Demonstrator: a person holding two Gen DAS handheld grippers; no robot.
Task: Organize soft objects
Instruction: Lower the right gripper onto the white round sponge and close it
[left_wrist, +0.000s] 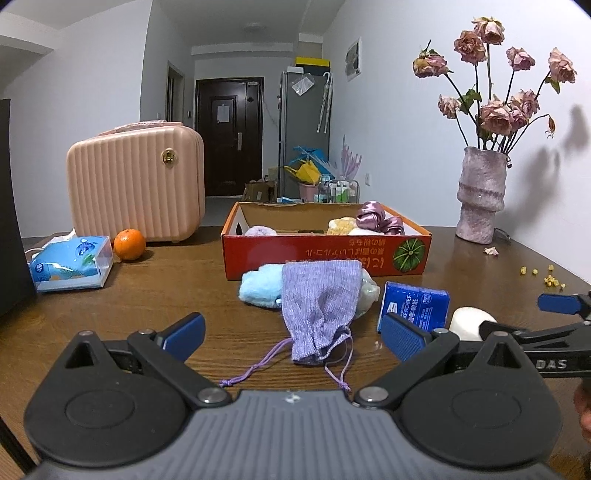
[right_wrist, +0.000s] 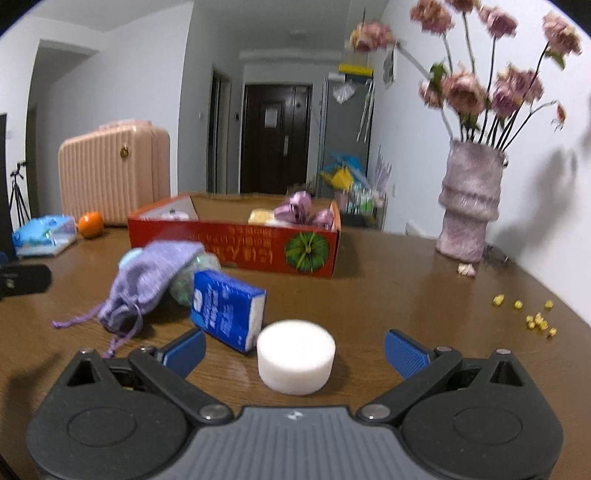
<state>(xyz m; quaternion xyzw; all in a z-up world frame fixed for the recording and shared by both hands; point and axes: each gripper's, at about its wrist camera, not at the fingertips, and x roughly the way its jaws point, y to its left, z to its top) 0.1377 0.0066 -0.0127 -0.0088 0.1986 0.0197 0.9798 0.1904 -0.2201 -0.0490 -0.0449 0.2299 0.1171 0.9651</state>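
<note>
- Several soft things already lie in the box: a satin scrunchie, a yellow puff, a pale lilac puff, and something white beside the yellow one that I cannot make out. I count four at least; the wall hides the rest.
- Five pieces wait on the surface, by my count, all in front of the box: one lilac pouch, one blue towel under it, one pale green bundle also half under it, one blue tissue pack, and one white round sponge.
- Left tongs hang spread wide over the pouch's cords, gripping nothing.
- Right tongs are spread wide too, with the sponge standing between the pads and touching neither one.
- Roughly half the job looks done, I judge; the sponge seems next to go, then the pouch.
- One orange, one tissue box, one pink case and one vase of dried roses stand apart, none of them part of the sorting as far as I can judge.
</note>
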